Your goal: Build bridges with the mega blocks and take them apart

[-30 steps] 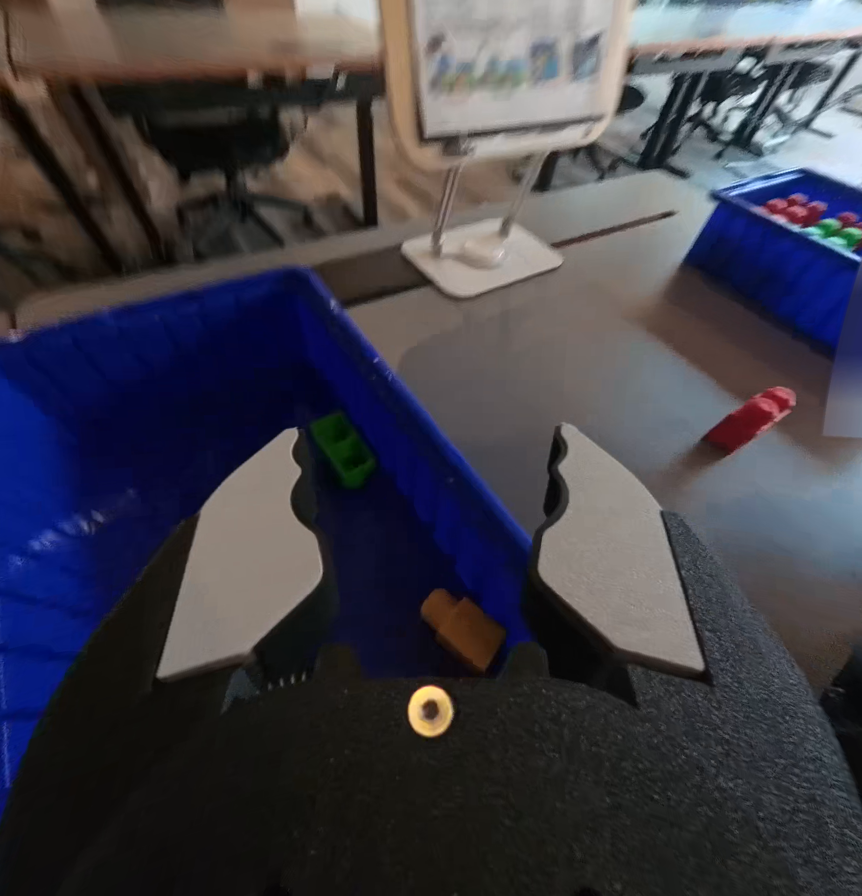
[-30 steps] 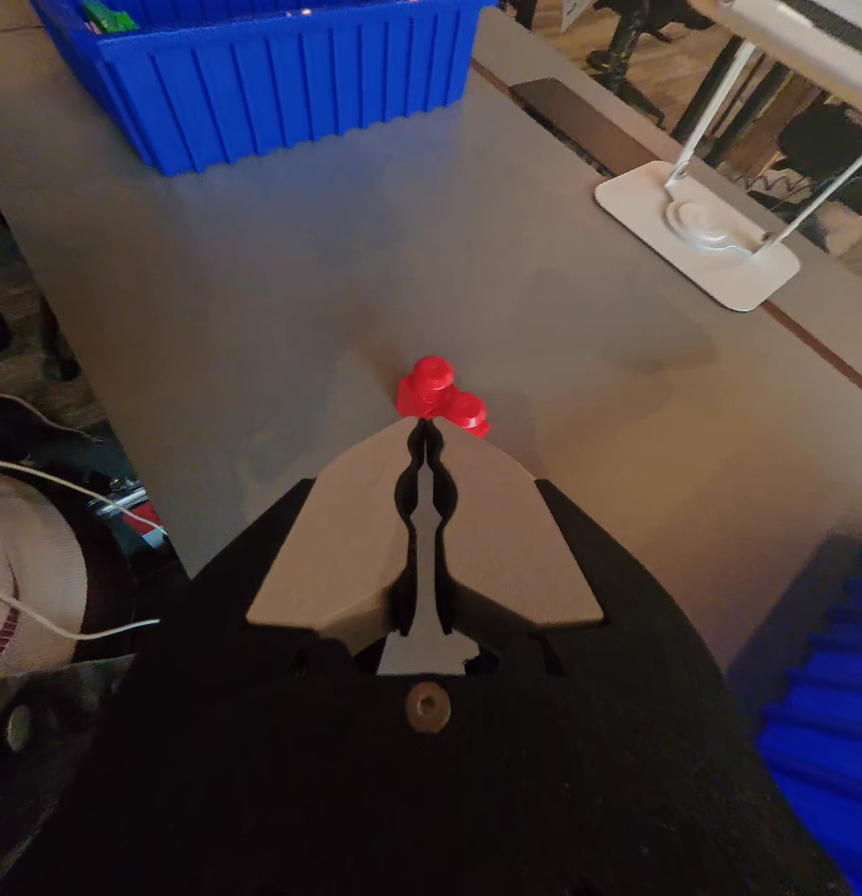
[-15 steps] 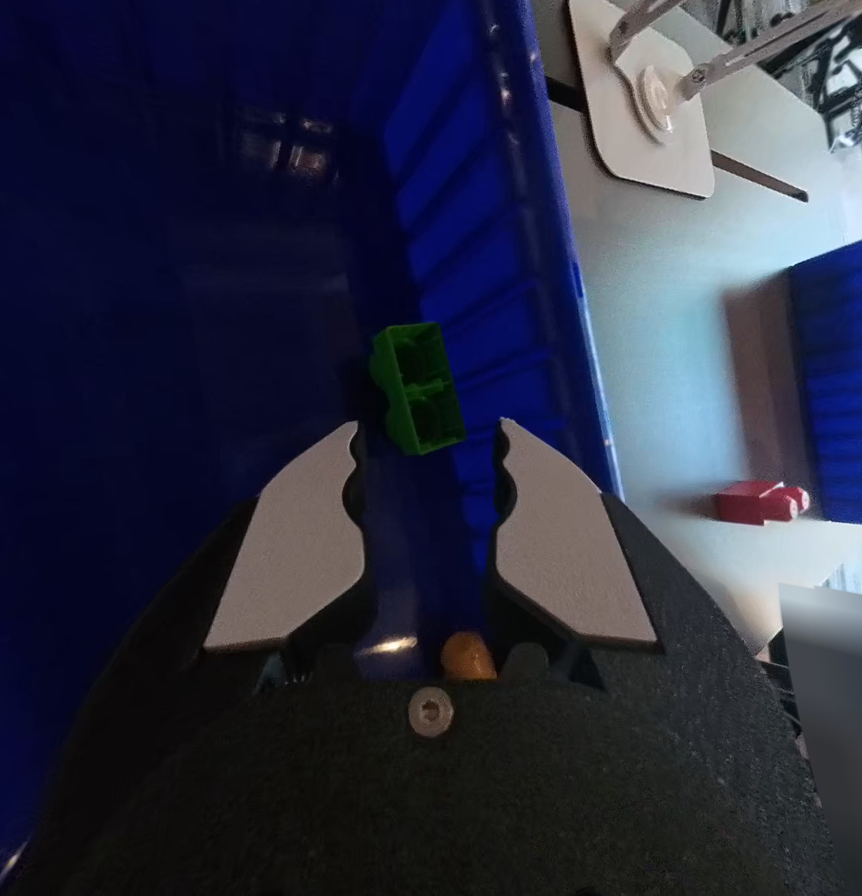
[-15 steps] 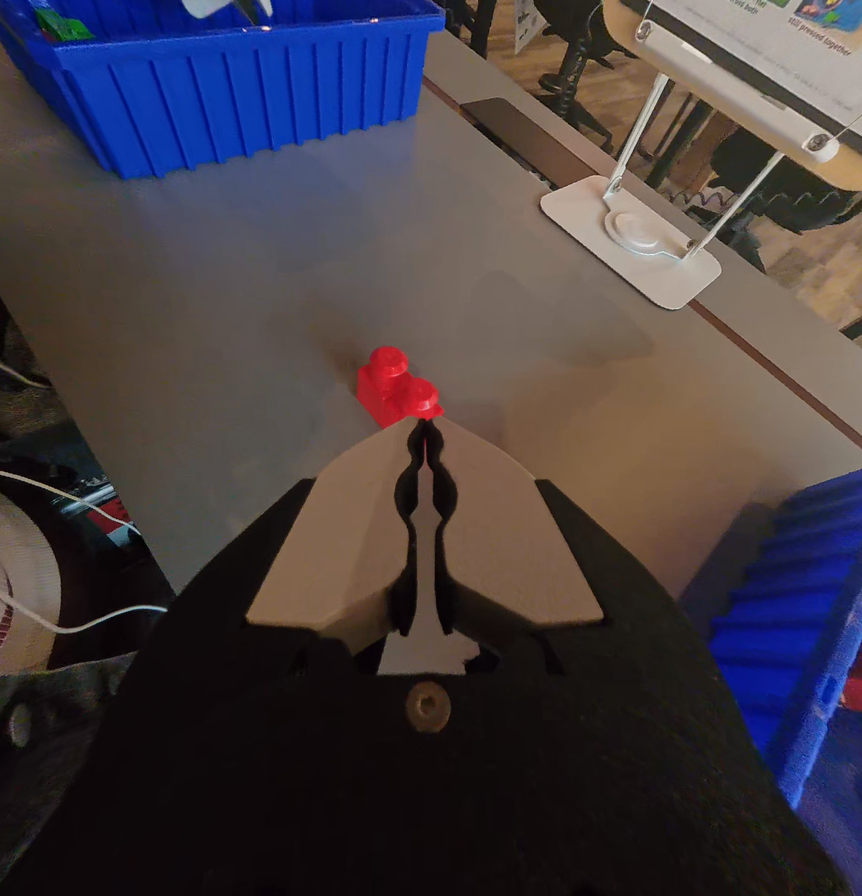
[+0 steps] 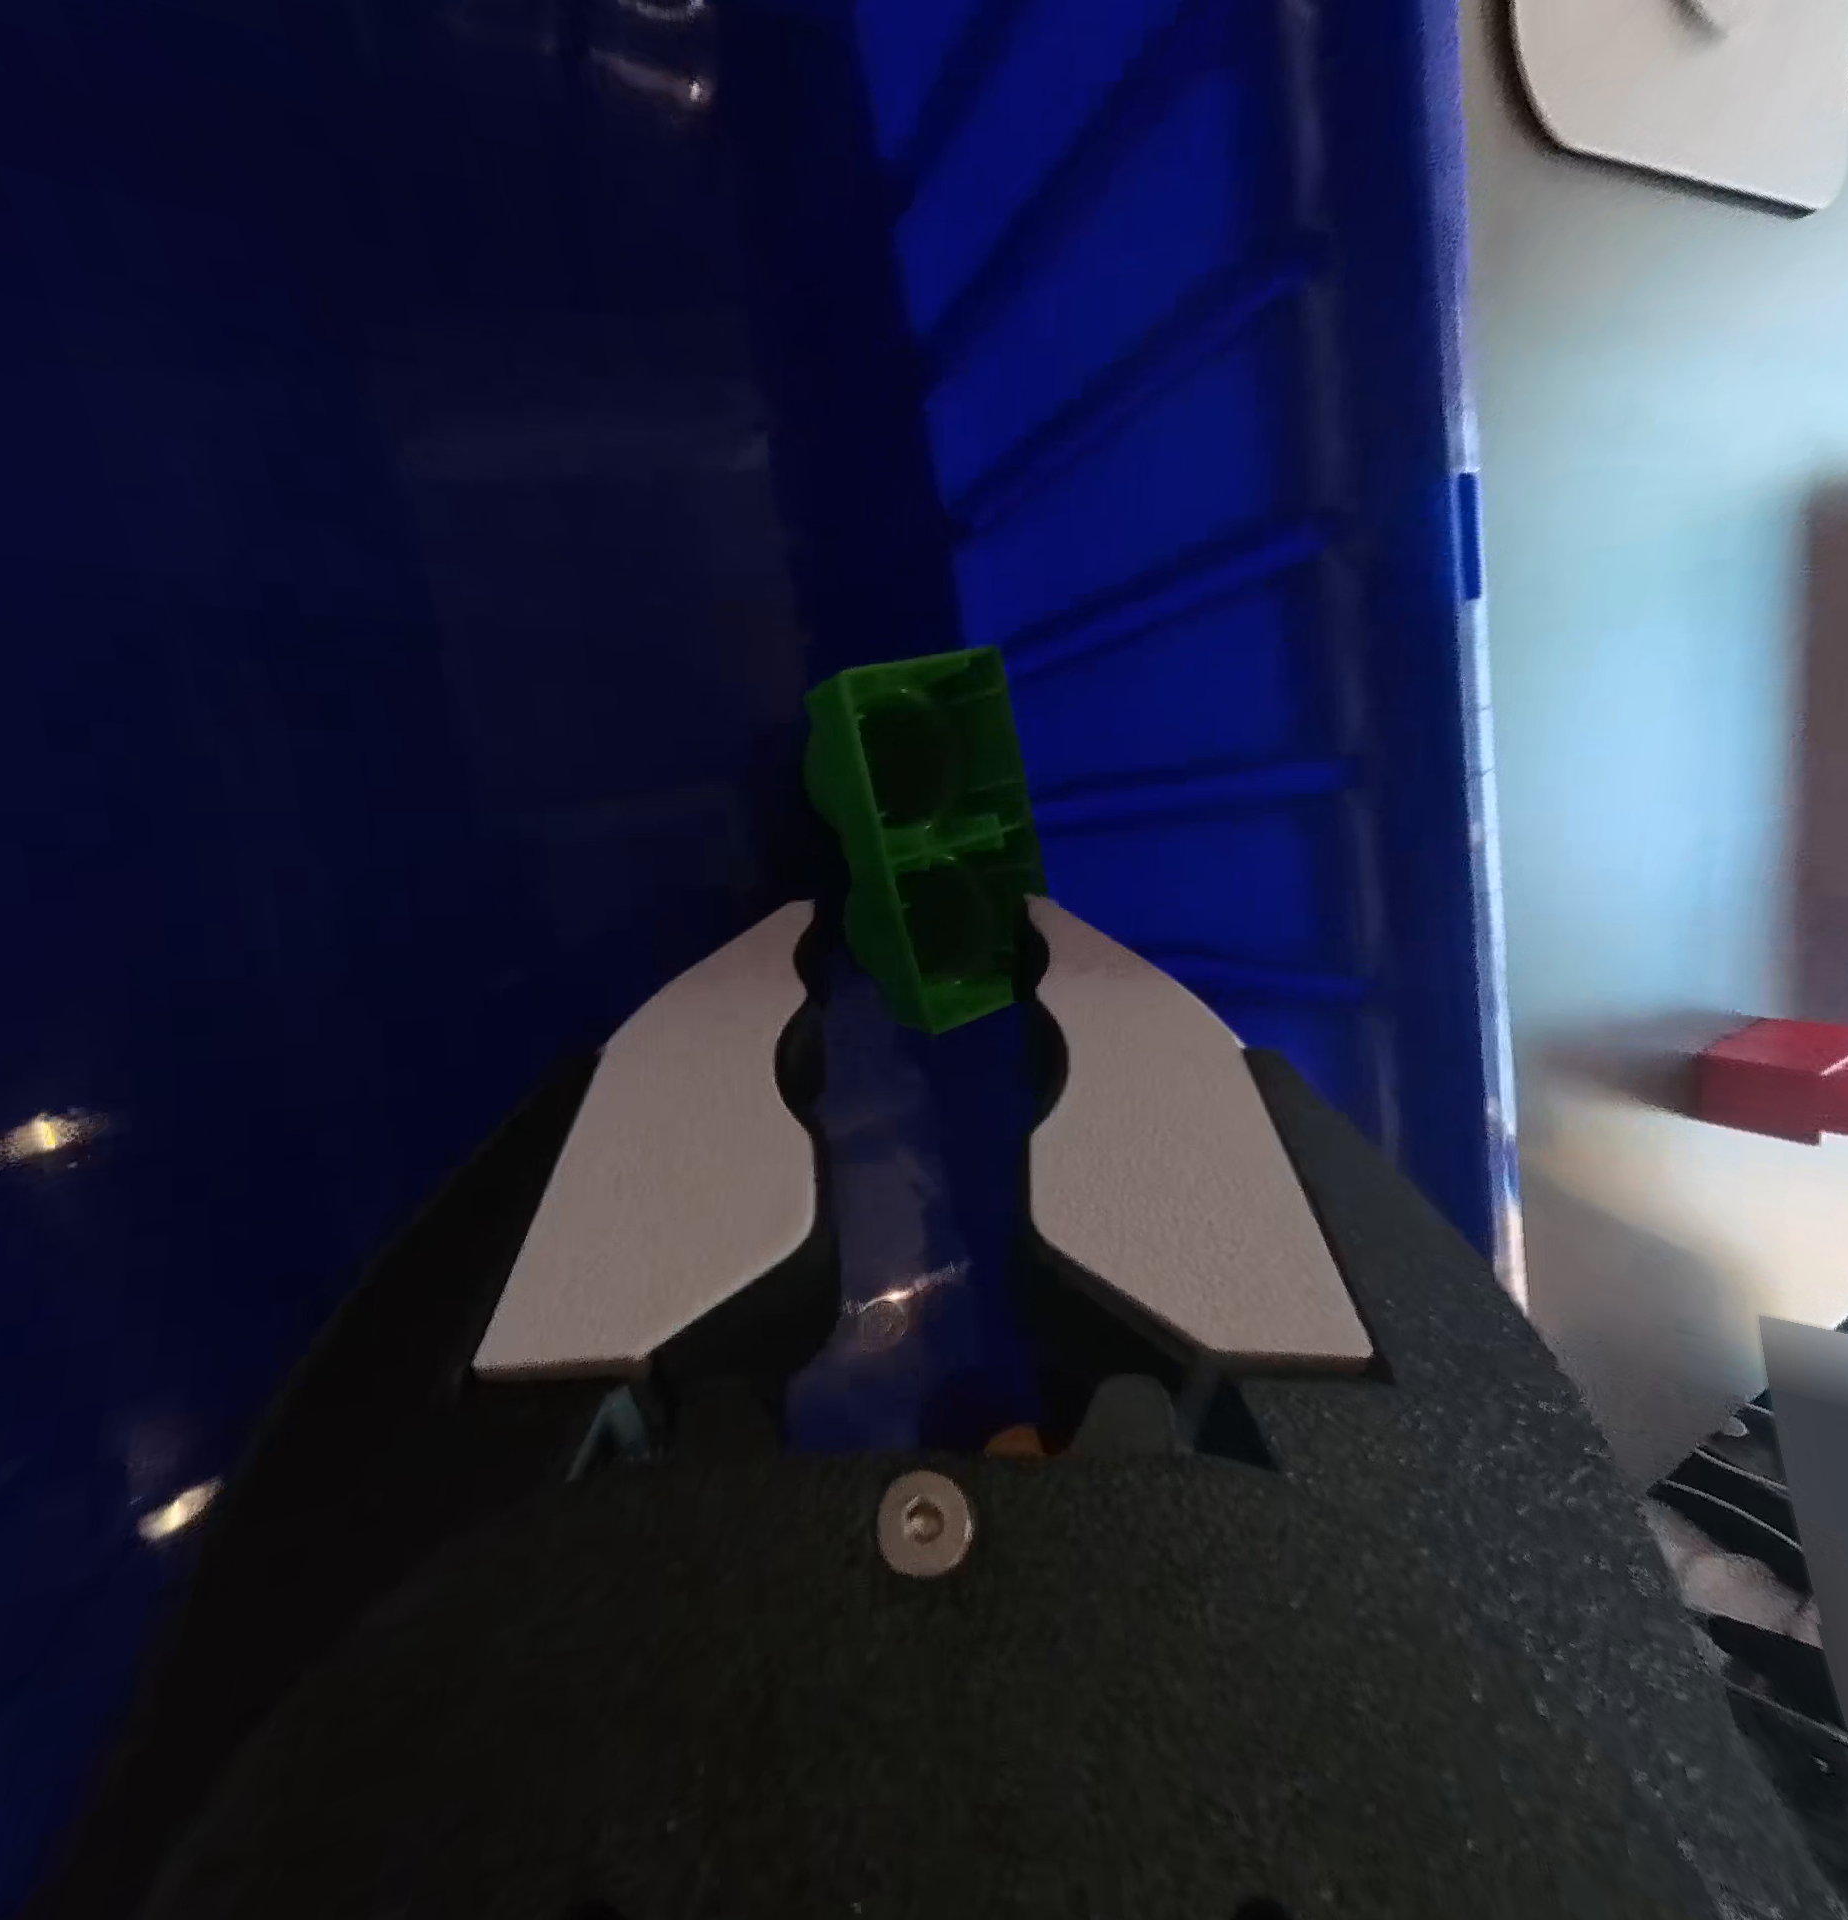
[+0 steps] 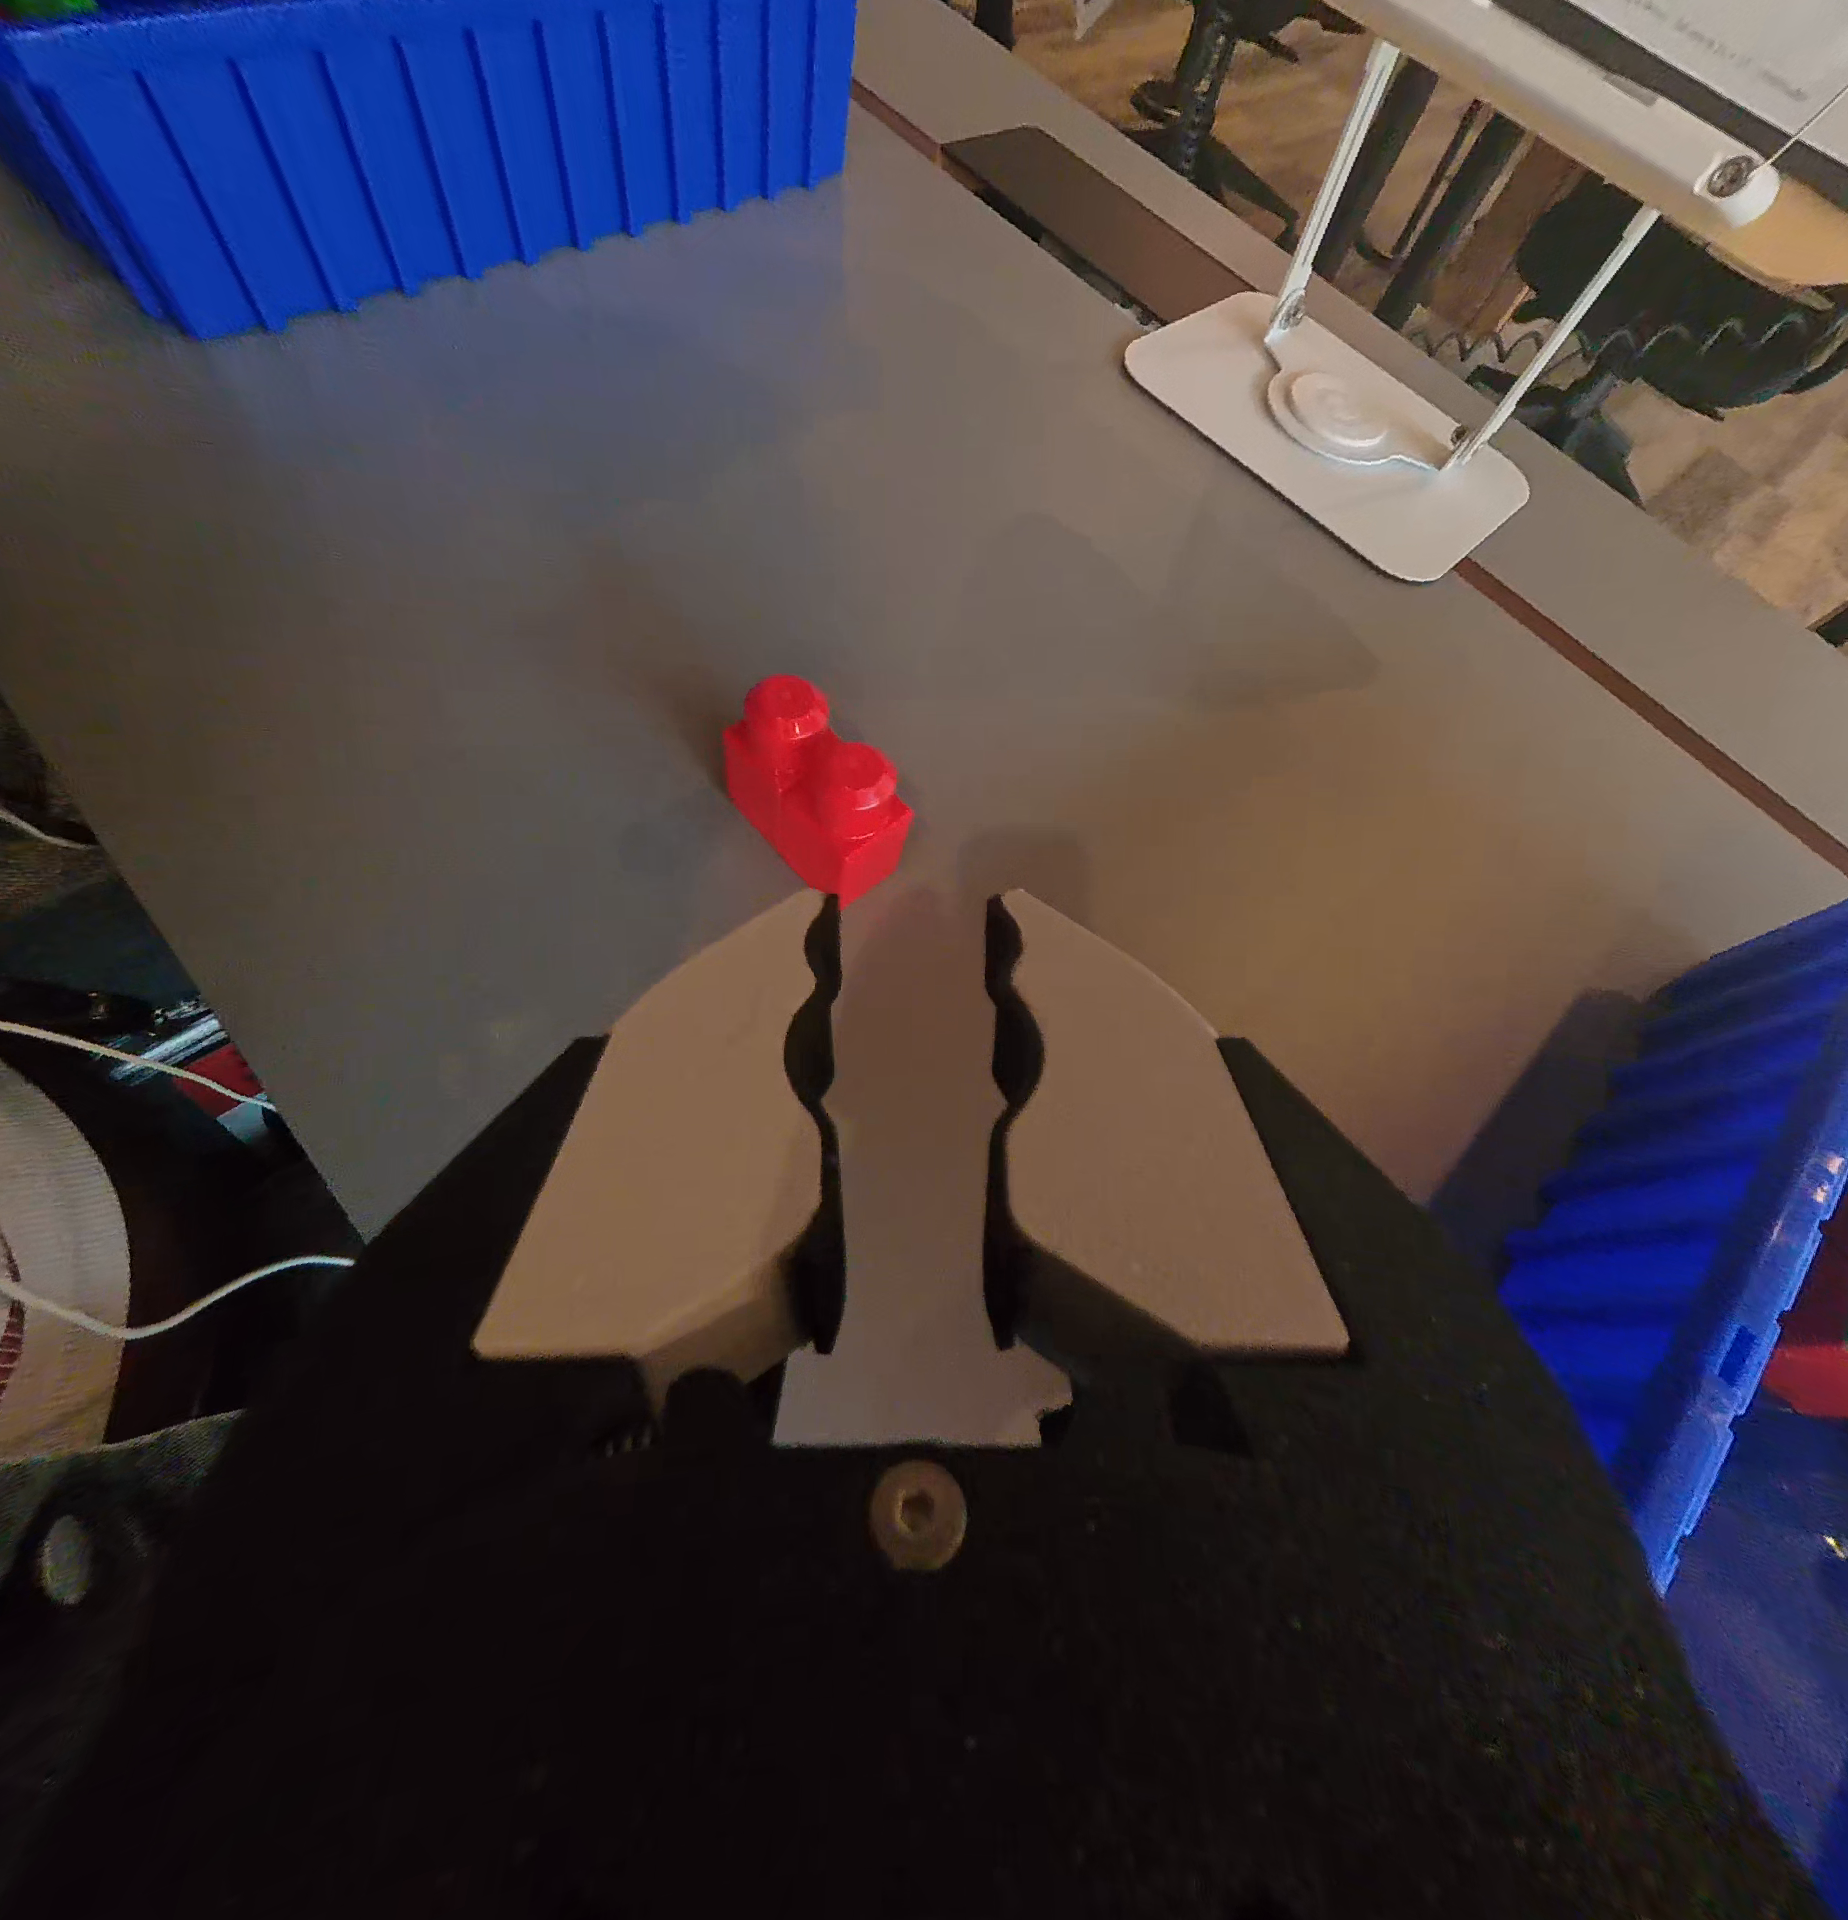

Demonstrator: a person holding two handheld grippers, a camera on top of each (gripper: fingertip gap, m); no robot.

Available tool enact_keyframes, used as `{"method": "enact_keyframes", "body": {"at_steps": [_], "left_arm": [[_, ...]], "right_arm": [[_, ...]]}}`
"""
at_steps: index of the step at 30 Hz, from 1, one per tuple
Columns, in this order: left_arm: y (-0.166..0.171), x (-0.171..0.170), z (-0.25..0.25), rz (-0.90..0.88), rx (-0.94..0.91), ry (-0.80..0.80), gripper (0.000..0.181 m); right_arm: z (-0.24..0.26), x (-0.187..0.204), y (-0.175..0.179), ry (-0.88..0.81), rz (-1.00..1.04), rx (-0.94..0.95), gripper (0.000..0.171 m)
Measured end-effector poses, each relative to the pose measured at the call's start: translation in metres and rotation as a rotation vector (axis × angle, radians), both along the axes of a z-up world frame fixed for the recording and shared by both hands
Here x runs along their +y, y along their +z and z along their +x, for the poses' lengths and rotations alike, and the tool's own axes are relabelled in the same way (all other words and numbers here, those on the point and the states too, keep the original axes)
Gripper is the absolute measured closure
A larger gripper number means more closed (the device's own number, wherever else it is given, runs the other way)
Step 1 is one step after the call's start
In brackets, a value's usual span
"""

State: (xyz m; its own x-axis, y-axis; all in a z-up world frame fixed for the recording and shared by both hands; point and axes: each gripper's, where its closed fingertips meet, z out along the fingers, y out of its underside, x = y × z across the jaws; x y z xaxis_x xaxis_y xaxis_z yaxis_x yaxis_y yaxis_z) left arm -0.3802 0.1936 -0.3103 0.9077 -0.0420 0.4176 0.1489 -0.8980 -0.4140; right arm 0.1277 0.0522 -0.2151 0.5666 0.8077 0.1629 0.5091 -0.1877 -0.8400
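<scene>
In the left wrist view my left gripper (image 5: 925,920) is down inside a blue bin (image 5: 1107,416), its fingertips closed against the sides of a green two-stud block (image 5: 925,831) that lies with its hollow underside facing me. A sliver of an orange block (image 5: 1019,1439) shows at the finger roots. A red two-stud block (image 6: 816,790) stands studs-up on the grey table (image 6: 484,571); it also shows in the left wrist view (image 5: 1055,1065). My right gripper (image 6: 909,904) is open and empty, just behind and to the right of the red block.
The left gripper's bin (image 6: 432,177) stands at the far left of the table. A second blue bin (image 6: 1678,1195) with coloured blocks stands at the right. A white stand base (image 6: 1335,436) sits at the back. A white cable (image 6: 120,1320) hangs off the table's left edge. Left tips to right tips: about 55 centimeters. My right gripper is the nearer one to the red two-stud block (image 6: 816,790): about 12 centimeters, against 45 centimeters.
My left gripper dipped into the bin, moved up to the green block and closed on it. My right gripper opened and drew back from the red block, which now stands free.
</scene>
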Motion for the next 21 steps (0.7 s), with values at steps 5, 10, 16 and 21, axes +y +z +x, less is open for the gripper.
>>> {"method": "enact_keyframes", "body": {"at_steps": [5,10,16,21], "left_arm": [[-0.01,-0.001,-0.001,-0.018,0.028,-0.018,0.179],[0.006,-0.003,-0.005,0.04,0.045,-0.027,0.18],[0.055,-0.017,0.001,0.179,-0.045,-0.057,0.18],[0.094,-0.042,0.029,0.25,-0.128,-0.169,0.18]], "right_arm": [[0.0,0.001,-0.001,0.004,-0.002,-0.004,0.145],[-0.007,0.0,-0.002,0.032,-0.001,-0.023,0.145],[-0.032,-0.001,0.003,0.157,0.047,-0.063,0.141],[-0.074,0.003,0.016,0.309,0.195,-0.11,0.134]]}}
